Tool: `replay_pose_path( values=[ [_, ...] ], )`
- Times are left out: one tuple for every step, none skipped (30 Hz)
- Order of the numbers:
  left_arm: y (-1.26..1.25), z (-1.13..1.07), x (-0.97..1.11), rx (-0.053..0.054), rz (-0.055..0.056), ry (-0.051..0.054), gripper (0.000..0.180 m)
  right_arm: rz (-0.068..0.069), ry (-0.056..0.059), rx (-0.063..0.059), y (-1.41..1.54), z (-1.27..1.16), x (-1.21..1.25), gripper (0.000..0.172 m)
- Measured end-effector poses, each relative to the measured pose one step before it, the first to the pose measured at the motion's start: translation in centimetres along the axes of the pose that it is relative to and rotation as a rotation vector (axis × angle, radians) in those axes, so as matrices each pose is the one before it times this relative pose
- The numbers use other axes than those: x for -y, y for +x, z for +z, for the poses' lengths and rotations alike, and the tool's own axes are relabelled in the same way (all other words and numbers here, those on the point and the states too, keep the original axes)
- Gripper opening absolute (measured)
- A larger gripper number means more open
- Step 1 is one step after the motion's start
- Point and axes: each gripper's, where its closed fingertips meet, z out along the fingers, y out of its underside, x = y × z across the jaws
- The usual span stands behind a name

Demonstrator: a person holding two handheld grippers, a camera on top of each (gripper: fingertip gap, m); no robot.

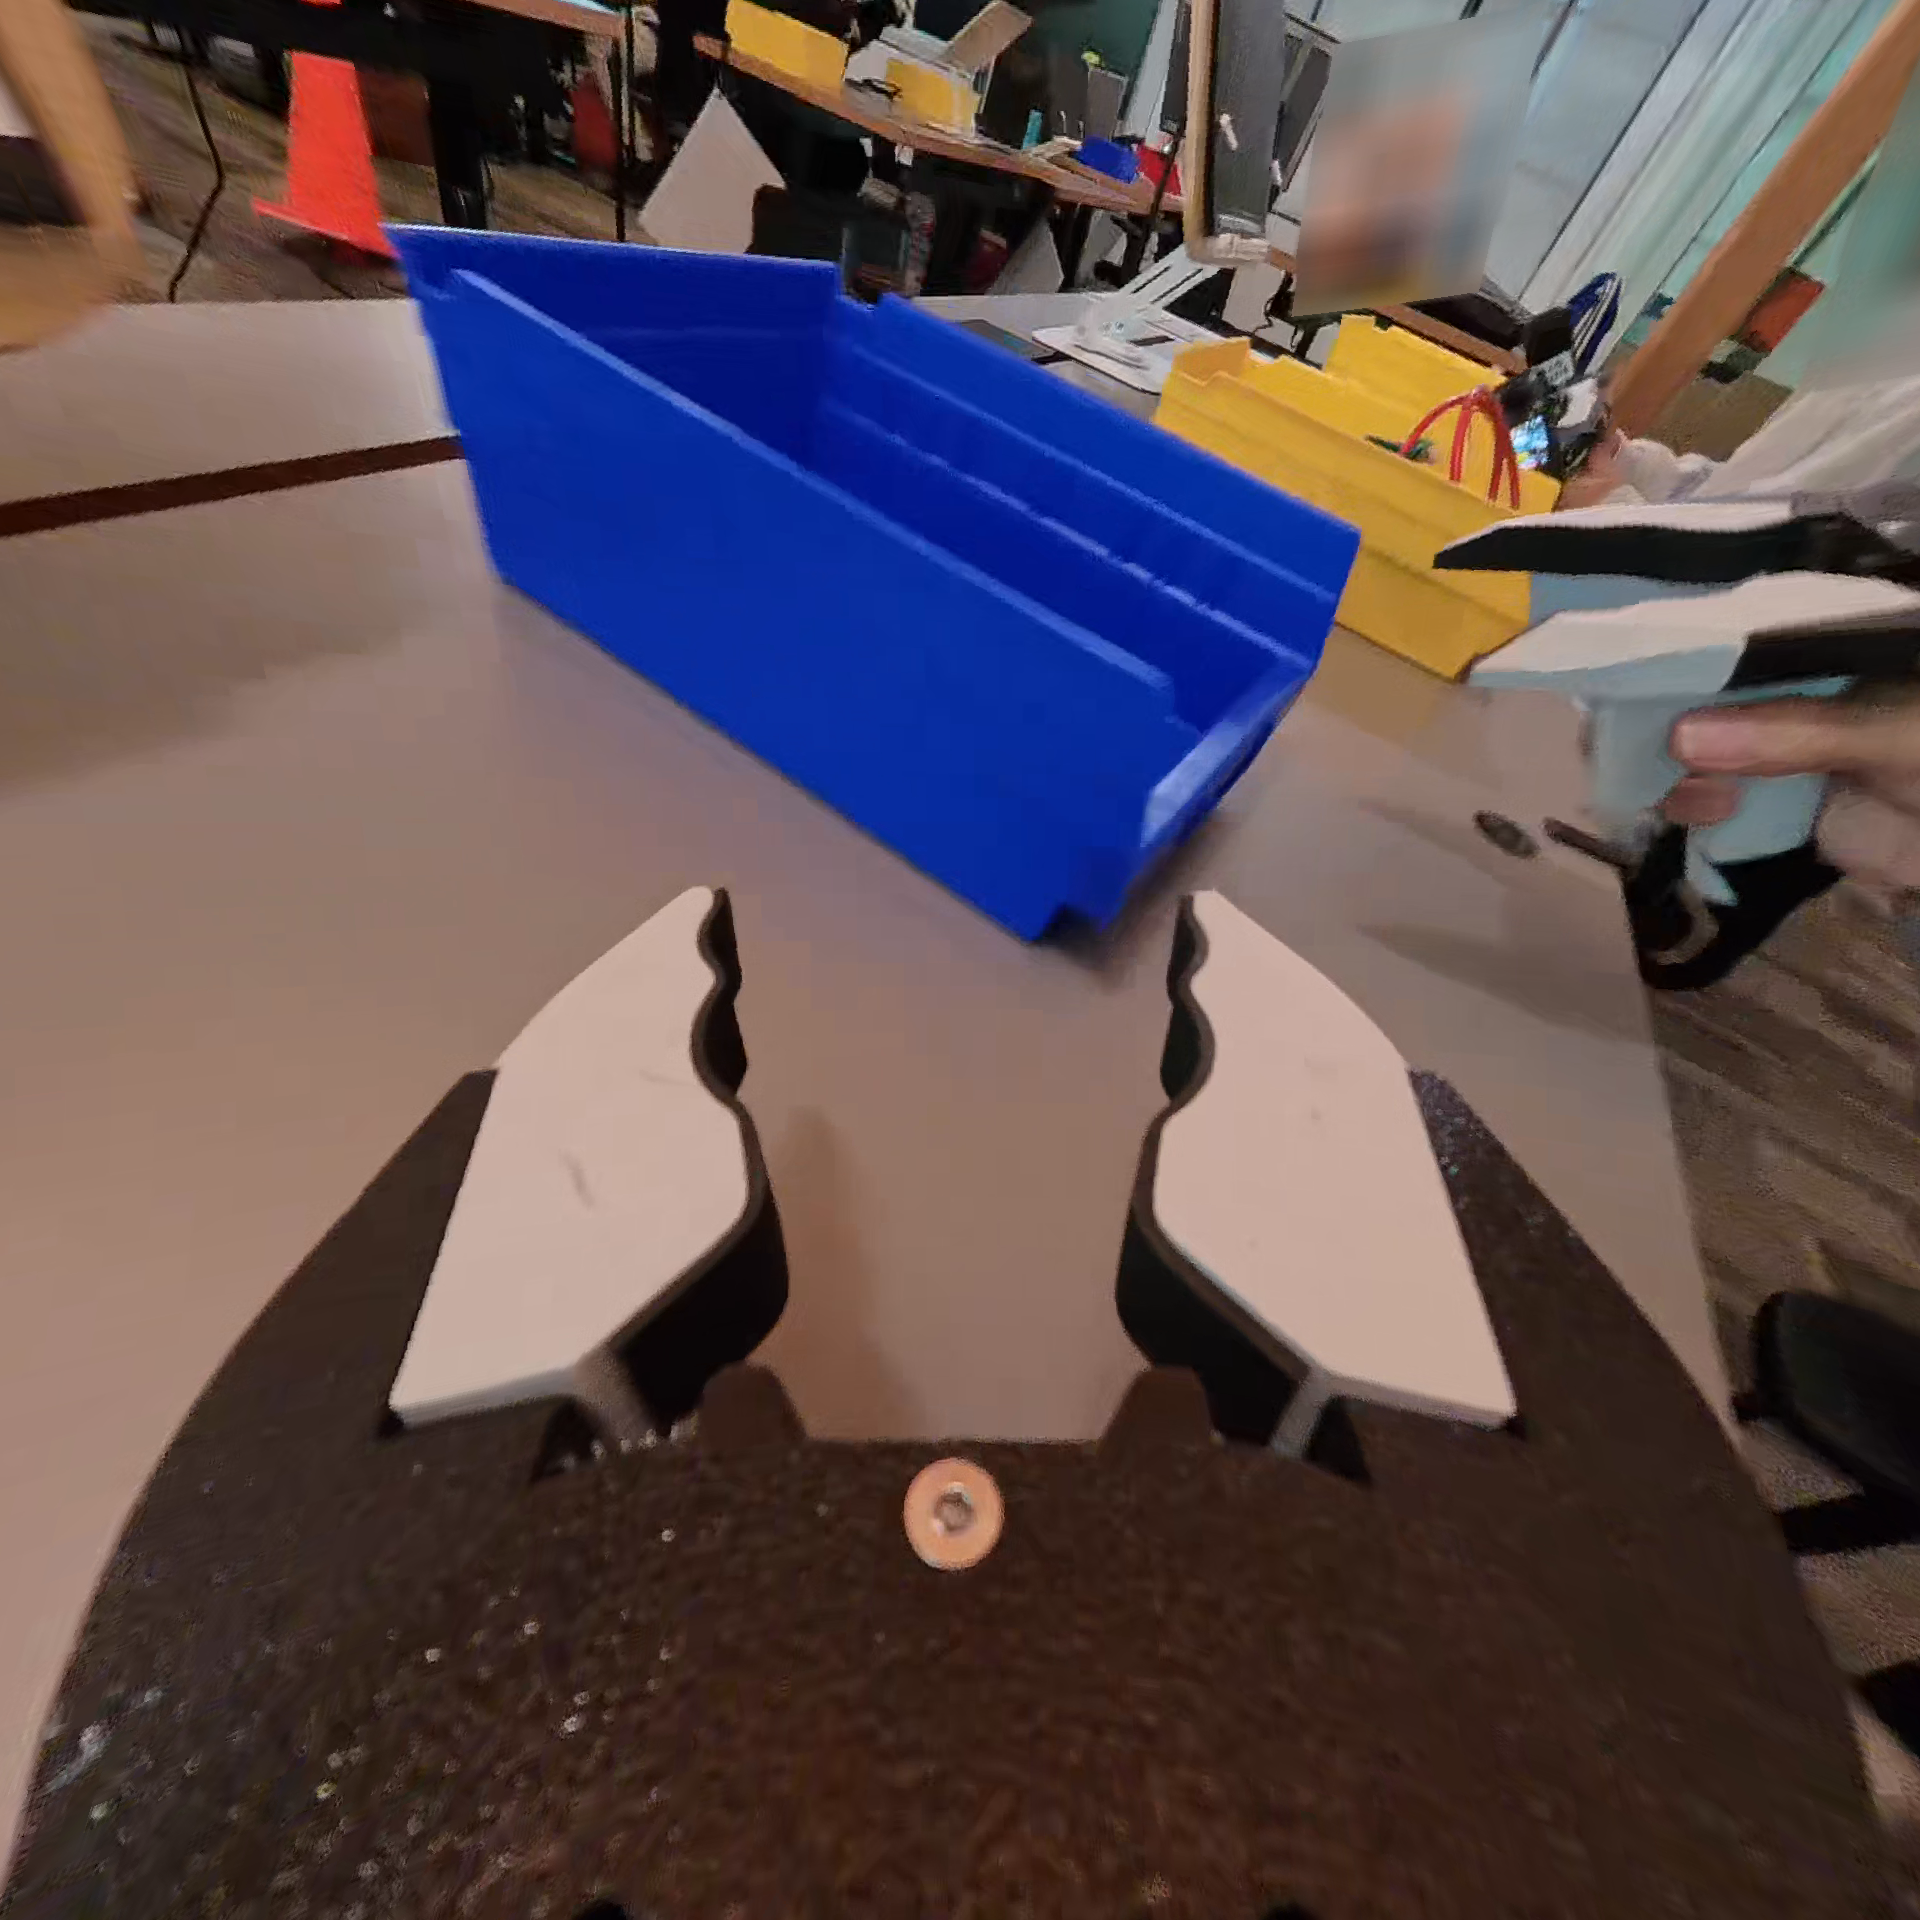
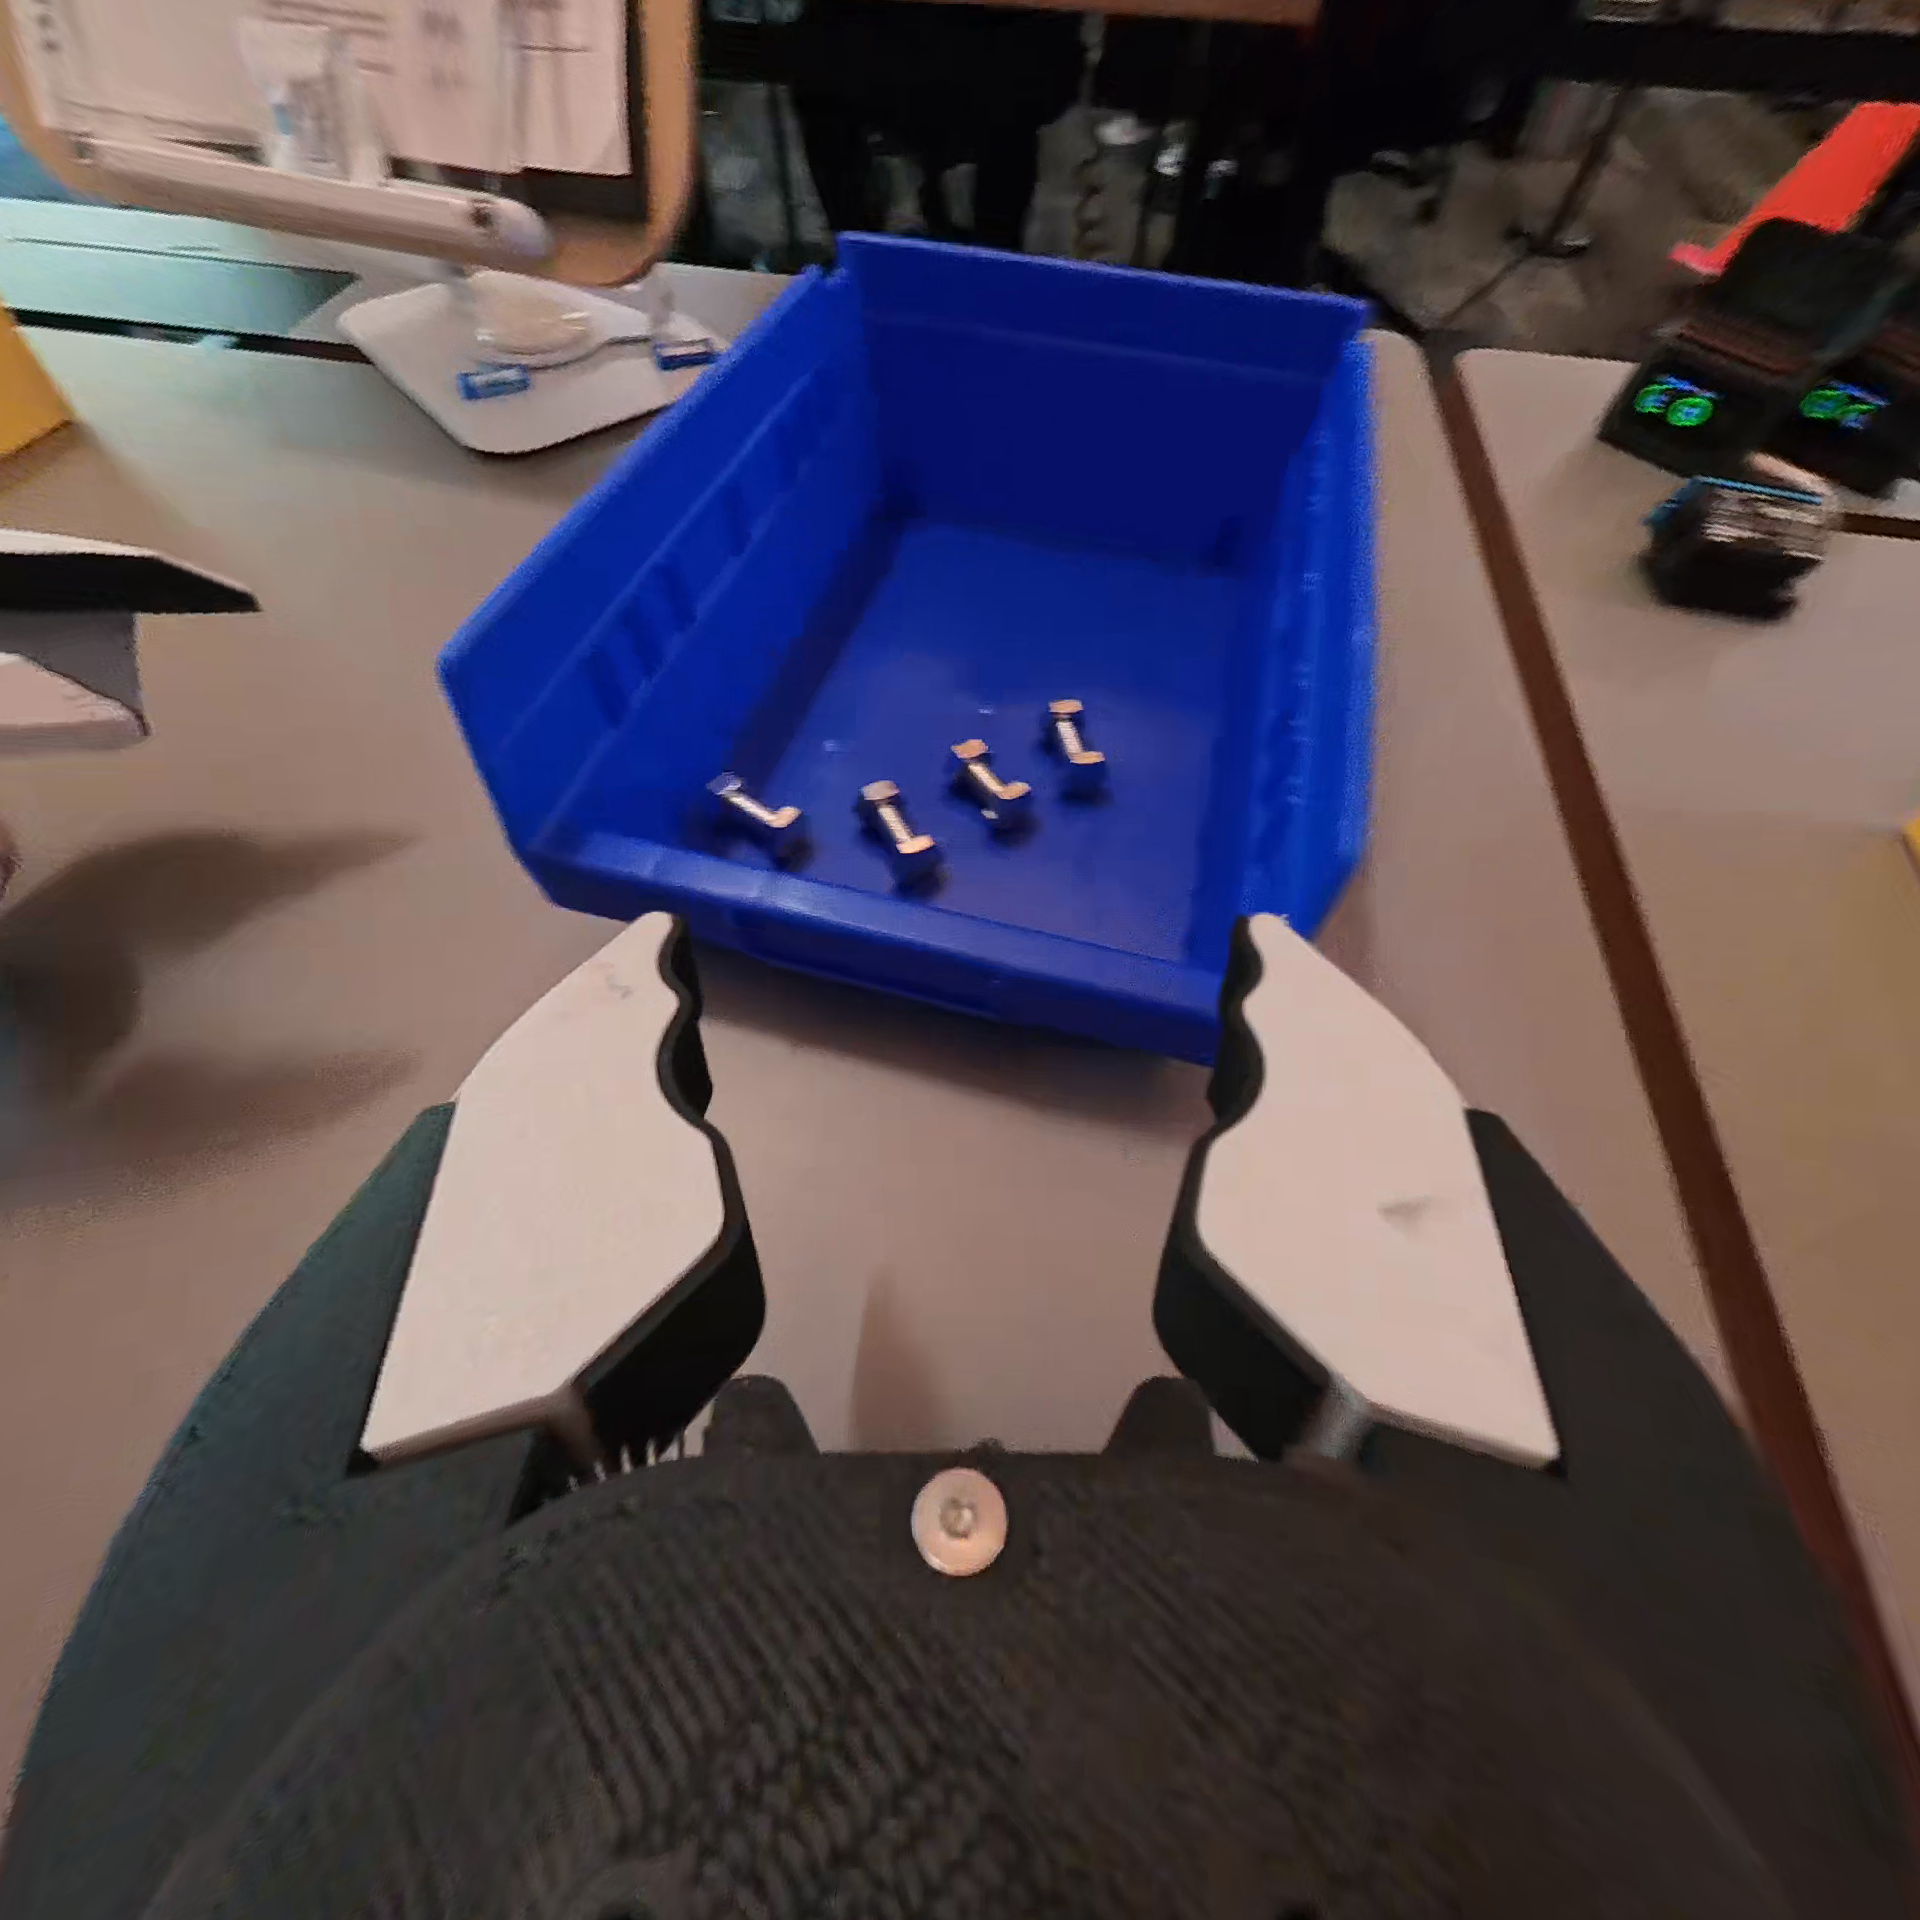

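On the bench (image 2: 312,1039), four bolts (image 2: 904,795) are seen inside the blue bin (image 2: 1039,977); both tools, left tool (image 1: 951,914) and right tool (image 2: 956,940), are held apart, empty.

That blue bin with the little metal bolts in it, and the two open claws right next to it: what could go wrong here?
The right gripper hangs open just short of the blue bin's low front wall; a bump could shove the bin along the table and scatter the four bolts. The left gripper, also open and empty, hangs near the bin's corner, so it might clip it. Both views are blurred, so fine aim looks hard.
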Motion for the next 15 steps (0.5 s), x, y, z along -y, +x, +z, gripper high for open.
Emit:
replay_pose_path(
  values=[
    [1.236,1.258,0.594,0.0064,-0.0165,0.0062,0.079,0.0020,0.0096,-0.0387,0.880,-0.230,0.155,0.099],
    [0.935,1.311,0.448,0.0167,-0.0111,-0.0012,0.079,-0.0009,0.0136,-0.0292,0.646,-0.113,0.194,0.100],
    [0.436,1.367,0.161,0.0350,0.0019,-0.0178,0.079,-0.0085,0.0087,-0.0055,0.195,0.005,0.129,0.100],
    [-0.052,1.388,-0.050,0.0500,0.0093,-0.0257,0.080,-0.0121,0.0010,0.0291,-0.393,0.091,-0.009,0.100],
    [-0.315,1.294,-0.114,0.0533,-0.0061,-0.0225,0.080,-0.0066,-0.0033,0.0615,-0.942,0.082,-0.119,0.100],
    [-0.090,1.150,-0.143,0.0256,-0.0241,-0.0187,0.080,0.0060,0.0006,0.0633,-0.986,0.057,-0.025,0.100],
    [0.151,0.996,-0.240,-0.0022,-0.0230,-0.0236,0.079,0.0090,0.0058,0.0264,-0.491,0.064,0.091,0.100],
    [-0.114,0.917,-0.411,0.0060,-0.0091,-0.0333,0.076,-0.0033,0.0068,-0.0117,0.062,0.028,0.167,0.100],
    [-0.324,0.772,-0.437,0.0115,0.0112,-0.0340,0.069,-0.0185,0.0003,-0.0324,0.335,-0.034,0.128,0.100],
    [-0.165,0.438,-0.174,-0.0030,0.0238,-0.0113,0.063,-0.0259,-0.0079,-0.0363,0.362,-0.075,0.065,0.100],
    [-0.341,0.007,0.150,0.0137,0.0257,0.0120,0.057,-0.0266,-0.0105,-0.0328,0.280,-0.098,0.066,0.101],
    [-0.806,-0.315,0.186,0.0504,0.0454,0.0117,0.047,-0.0239,-0.0088,-0.0253,0.133,-0.069,0.088,0.100],
    [-1.086,-0.506,0.140,0.0657,0.0666,0.0094,0.037,-0.0199,-0.0065,-0.0137,-0.082,-0.042,0.116,0.099],
    [-1.290,-0.624,0.070,0.0674,0.0590,0.0100,0.027,-0.0176,-0.0058,-0.0005,-0.326,0.007,0.142,0.098],
    [-1.315,-0.603,-0.088,0.0498,0.0418,0.0053,0.017,-0.0138,-0.0020,0.0093,-0.490,0.054,0.211,0.098]
  ],
)
